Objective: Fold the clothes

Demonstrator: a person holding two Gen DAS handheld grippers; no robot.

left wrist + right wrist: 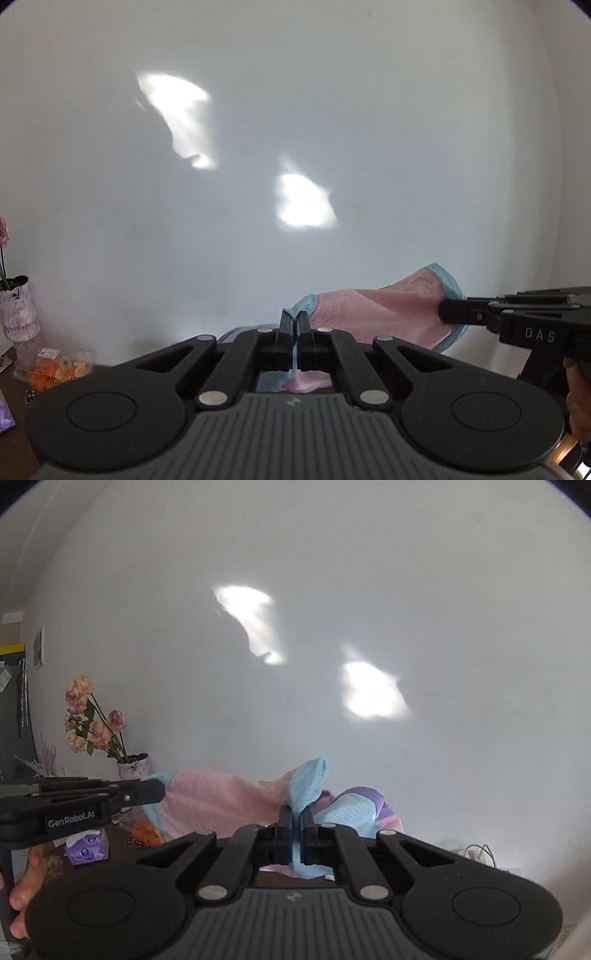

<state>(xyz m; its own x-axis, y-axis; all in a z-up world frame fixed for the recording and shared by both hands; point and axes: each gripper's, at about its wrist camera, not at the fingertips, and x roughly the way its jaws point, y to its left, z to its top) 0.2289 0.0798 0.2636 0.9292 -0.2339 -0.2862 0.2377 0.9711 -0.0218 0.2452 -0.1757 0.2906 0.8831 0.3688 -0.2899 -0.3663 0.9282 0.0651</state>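
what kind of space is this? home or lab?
Most likely a home room, not a lab. A vase of dried flowers stands on a dark table against a plain white wall, beside a purple tissue pack and a clear tub of orange snacks.

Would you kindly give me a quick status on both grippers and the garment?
Left gripper shut on pink garment edge. Right gripper shut on the other blue-trimmed edge. Garment lifted, stretched between them. Nothing in the way.

Open wall (332, 110) ahead; left blocked — vase (135, 766), fruit tub (55, 369).
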